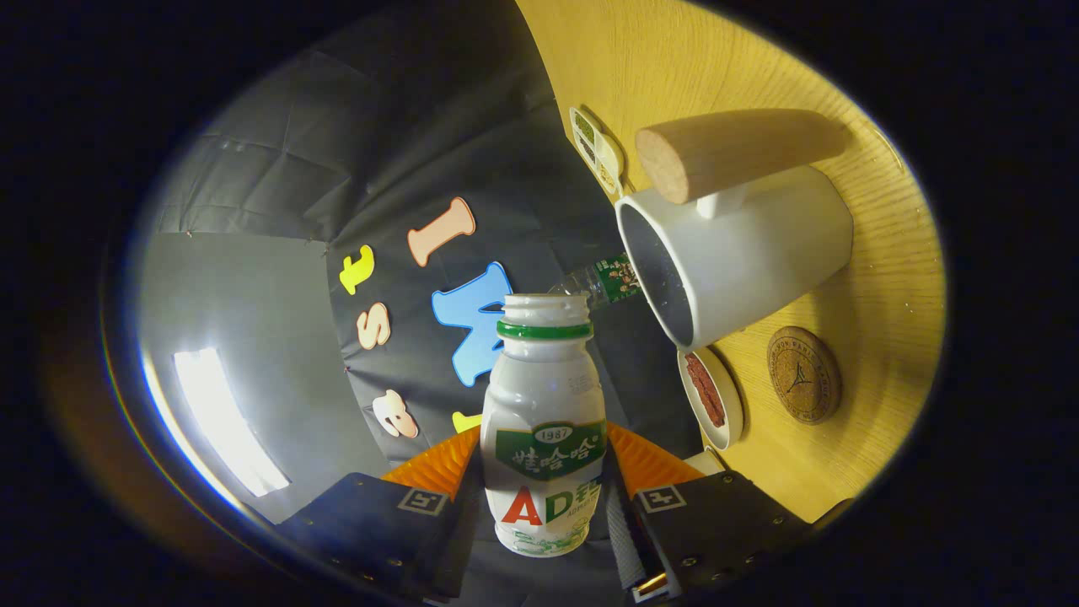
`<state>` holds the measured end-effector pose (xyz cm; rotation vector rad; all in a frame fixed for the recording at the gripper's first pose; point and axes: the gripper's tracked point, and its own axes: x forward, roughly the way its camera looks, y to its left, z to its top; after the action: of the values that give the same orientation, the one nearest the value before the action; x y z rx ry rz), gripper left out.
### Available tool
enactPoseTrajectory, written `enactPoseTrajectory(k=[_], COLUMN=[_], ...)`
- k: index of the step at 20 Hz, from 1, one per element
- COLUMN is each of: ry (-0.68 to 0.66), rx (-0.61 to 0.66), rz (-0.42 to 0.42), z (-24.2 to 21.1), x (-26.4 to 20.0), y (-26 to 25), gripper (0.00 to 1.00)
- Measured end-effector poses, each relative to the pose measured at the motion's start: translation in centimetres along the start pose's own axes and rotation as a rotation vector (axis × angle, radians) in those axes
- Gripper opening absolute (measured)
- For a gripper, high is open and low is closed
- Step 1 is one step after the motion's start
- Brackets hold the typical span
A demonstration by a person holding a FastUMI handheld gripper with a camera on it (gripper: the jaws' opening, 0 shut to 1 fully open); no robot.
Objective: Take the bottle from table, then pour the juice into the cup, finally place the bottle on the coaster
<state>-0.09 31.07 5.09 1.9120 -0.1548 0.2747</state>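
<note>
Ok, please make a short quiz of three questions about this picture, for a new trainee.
1. True or false: the gripper is shut on the bottle.
2. Which item lies nearest the cork coaster?
A. the small round dish
B. the sectioned tray
C. the clear bottle
3. Fill in: the white cup has a handle made of ____.

Key:
1. True; both fingers press the bottle's sides, and its cap is off.
2. A
3. Wood
</note>
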Motion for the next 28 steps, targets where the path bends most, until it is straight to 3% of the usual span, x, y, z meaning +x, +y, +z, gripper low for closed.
enactPoseTrajectory(k=[21, 28], ry=[0.004, 0.009], rx=[-0.044, -0.211], rz=[-0.041, -0.076], z=[0.0, 0.4], x=[0.0, -0.1], y=[-0.7, -2.0], gripper=[0.67, 0.67])
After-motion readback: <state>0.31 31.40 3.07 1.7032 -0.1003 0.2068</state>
